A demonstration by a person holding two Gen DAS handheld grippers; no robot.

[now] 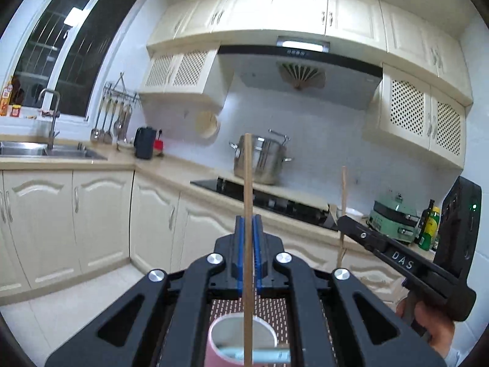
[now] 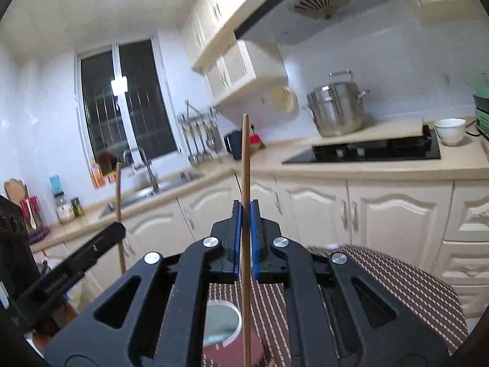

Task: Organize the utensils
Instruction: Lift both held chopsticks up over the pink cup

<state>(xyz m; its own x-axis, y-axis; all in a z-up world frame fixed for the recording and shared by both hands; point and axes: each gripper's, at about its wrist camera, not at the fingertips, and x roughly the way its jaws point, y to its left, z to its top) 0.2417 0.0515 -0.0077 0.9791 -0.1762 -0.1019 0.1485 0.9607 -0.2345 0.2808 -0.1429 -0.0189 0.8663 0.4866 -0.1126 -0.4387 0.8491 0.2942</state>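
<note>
In the left wrist view my left gripper is shut on a wooden chopstick that stands upright between its blue pads. Under it a pink cup stands on a brown patterned mat; something pale blue lies across the cup. To the right, my right gripper holds a second chopstick, also upright. In the right wrist view the right gripper is shut on that chopstick, above and just right of the pink cup. At the left is the left gripper with its chopstick.
The mat covers a round table. Behind are cream cabinets, a black hob with a steel pot, a white bowl, a sink, hanging ladles and a green appliance. A hand holds the right gripper.
</note>
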